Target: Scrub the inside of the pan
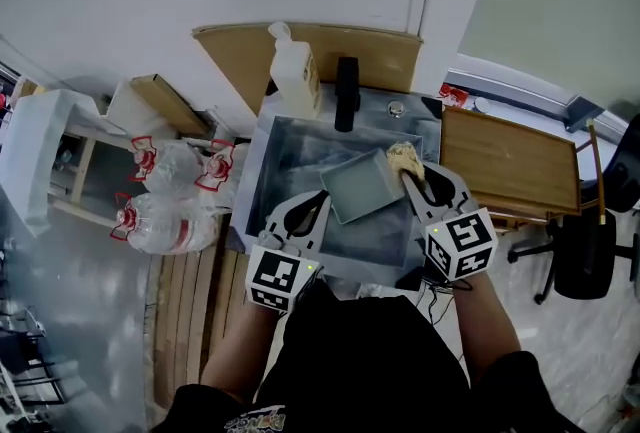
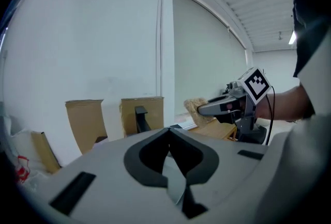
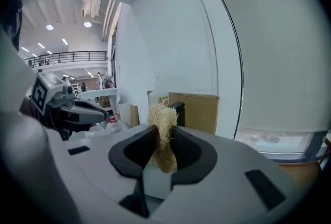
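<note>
- The flat, square-cornered grey metal pan (image 1: 360, 189) lies tilted inside the steel sink (image 1: 290, 146), one corner towards the black tap (image 1: 346, 93).
- The right claw (image 3: 164, 135) is clamped on a tuft of pale tan fibrous scrubber (image 3: 163, 119), which sticks out past the tips.
- The left claw (image 2: 169, 131) is closed, tips meeting, with nothing between them.
- Both claws point roughly level at the white wall, and neither gripper view shows the pan. I judge that it sits below and ahead of them, so scrubbing has not begun.
- In the head view the pan lies between the two claws. The scrubber appears at its far right corner, while the left claw shows off its near left edge.
- The right hand, carrying the scrubber, looks the nearer one. Its coming move seems to be down and slightly leftwards, into the pan's open face.
- The pan looks near square and is turned corner-on, so I cannot pick out a long axis.
- The pan leans loose in the sink, so the closed left claw may need to steady it.
</note>
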`<state>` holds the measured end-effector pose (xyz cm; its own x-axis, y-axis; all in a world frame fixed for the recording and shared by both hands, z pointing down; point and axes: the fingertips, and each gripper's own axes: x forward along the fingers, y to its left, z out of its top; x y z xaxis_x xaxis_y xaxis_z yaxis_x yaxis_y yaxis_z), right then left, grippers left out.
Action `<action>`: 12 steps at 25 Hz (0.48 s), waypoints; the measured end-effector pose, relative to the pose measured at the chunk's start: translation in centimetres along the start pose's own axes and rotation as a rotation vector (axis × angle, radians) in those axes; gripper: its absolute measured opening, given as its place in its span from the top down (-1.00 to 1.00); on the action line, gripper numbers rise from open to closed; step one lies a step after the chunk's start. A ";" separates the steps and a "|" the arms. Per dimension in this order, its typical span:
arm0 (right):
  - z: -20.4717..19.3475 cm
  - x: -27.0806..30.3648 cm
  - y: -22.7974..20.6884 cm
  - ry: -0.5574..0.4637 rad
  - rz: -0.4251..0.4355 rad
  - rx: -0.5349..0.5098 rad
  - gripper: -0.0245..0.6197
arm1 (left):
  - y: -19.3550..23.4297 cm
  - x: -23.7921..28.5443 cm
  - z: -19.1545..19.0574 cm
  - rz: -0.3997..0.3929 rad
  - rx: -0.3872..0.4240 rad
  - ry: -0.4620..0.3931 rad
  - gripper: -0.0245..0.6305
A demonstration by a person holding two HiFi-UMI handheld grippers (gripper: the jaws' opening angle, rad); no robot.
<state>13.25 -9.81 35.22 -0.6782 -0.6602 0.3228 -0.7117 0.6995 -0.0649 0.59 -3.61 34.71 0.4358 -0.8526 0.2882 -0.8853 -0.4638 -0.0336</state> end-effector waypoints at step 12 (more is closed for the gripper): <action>-0.5 -3.8 3.8 -0.033 0.102 -0.011 0.62 | -3.2 -6.0 0.3 0.087 -0.030 -0.035 0.90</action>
<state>13.22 -4.46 34.20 -0.7526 -0.5942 0.2837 -0.6371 0.7660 -0.0856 0.85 2.92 32.82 0.3622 -0.8975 0.2515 -0.9242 -0.3808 -0.0280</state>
